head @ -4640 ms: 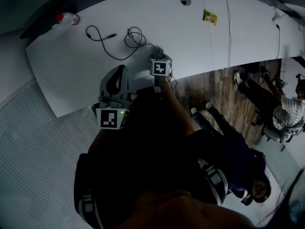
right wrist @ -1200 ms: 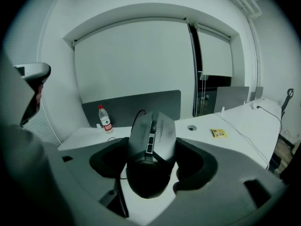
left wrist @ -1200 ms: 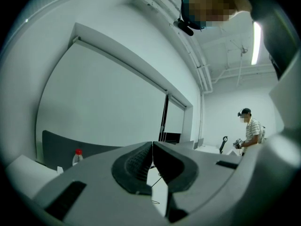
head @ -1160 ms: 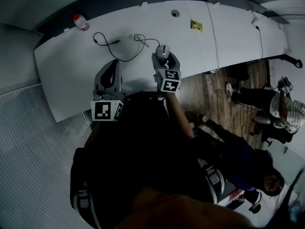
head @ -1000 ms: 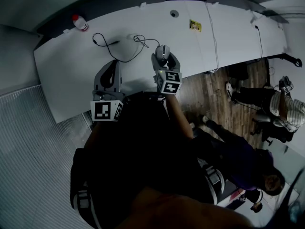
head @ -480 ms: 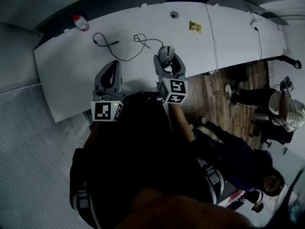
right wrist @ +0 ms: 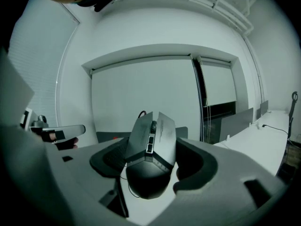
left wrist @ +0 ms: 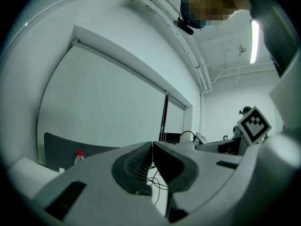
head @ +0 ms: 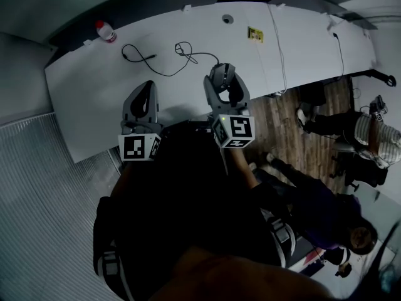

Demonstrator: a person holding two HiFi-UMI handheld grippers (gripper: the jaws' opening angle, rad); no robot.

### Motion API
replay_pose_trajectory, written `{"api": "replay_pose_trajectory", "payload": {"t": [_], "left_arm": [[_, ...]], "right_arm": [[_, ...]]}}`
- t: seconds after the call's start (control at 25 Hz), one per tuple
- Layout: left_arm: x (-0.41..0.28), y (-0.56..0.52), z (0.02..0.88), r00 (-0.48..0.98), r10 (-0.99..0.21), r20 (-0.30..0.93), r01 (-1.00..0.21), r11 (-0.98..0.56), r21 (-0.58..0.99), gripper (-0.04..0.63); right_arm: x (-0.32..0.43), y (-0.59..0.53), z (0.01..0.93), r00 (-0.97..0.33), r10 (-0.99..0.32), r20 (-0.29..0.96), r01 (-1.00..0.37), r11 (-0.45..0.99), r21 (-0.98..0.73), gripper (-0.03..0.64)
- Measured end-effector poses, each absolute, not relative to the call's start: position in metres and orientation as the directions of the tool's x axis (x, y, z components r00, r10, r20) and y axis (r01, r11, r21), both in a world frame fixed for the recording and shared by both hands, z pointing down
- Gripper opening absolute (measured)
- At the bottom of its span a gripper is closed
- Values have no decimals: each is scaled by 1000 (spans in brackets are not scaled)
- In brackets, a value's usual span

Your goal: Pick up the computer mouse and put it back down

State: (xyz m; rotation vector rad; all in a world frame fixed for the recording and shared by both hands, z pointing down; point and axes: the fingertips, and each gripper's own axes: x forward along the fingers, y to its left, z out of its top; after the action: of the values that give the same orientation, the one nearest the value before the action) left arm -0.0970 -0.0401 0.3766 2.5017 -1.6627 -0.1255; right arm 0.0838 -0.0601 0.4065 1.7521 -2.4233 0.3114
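Note:
A grey wired computer mouse [right wrist: 151, 152] is clamped between the jaws of my right gripper [right wrist: 153, 166], tilted nose-up and lifted off the white table [head: 100, 86]. In the head view the mouse [head: 221, 75] sits at the tip of the right gripper [head: 224, 86], near the table's front edge, with its black cable [head: 191, 55] trailing back onto the table. My left gripper [head: 145, 99] hovers over the table to the left, jaws pressed together and holding nothing; its pads [left wrist: 136, 166] meet in the left gripper view.
A second black cable [head: 141, 60] lies on the table. A small bottle with a red cap [head: 105, 31] stands at the far left corner. A yellow tag [head: 255, 34] lies far right. People sit on the wooden floor [head: 282, 130] at the right.
My right gripper has risen and drawn back toward me with the mouse held in it. The left gripper has stayed where it was.

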Motion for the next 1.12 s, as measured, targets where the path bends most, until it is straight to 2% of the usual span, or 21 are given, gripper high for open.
{"api": "replay_pose_trajectory", "payload": {"t": [1.12], "left_arm": [[-95,-49,380,405,-914,2,-904,-400,154,6]], "right_arm": [[83,-54,385,-314,-934,169,-949,301,-97,298]]}}
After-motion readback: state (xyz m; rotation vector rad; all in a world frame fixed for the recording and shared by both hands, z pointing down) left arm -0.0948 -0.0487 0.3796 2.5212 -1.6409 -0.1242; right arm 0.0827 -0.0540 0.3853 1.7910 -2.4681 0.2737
